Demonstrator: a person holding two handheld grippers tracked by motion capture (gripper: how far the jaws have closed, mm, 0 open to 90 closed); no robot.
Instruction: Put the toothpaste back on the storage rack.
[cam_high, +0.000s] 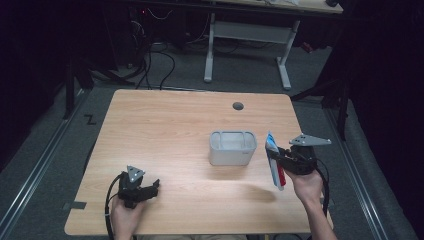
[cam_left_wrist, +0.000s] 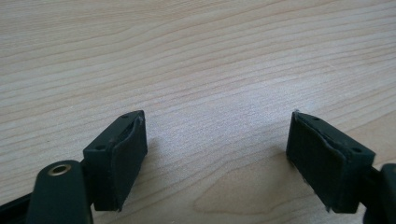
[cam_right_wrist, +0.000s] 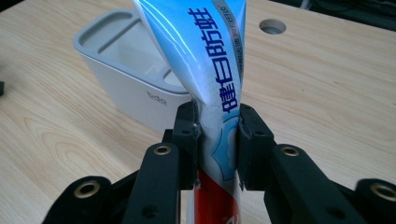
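The right claw (cam_right_wrist: 217, 135) is clamped on a blue, white and red plastic toothpaste tube (cam_right_wrist: 212, 70), both pads pressing the tube's lower body. In the high view the tube (cam_high: 274, 160) is held clear of the light wooden bench (cam_high: 165, 130), roughly upright and slightly tilted, just to the right of a pale grey rectangular plastic holder (cam_high: 232, 148) with open compartments on top. The holder stands right of the bench's centre. A round dark cable hole (cam_high: 238, 106) lies at the far side. The left claw (cam_high: 152, 189) rests at the near left of the bench, jaws apart, nothing between its pads (cam_left_wrist: 123, 163).
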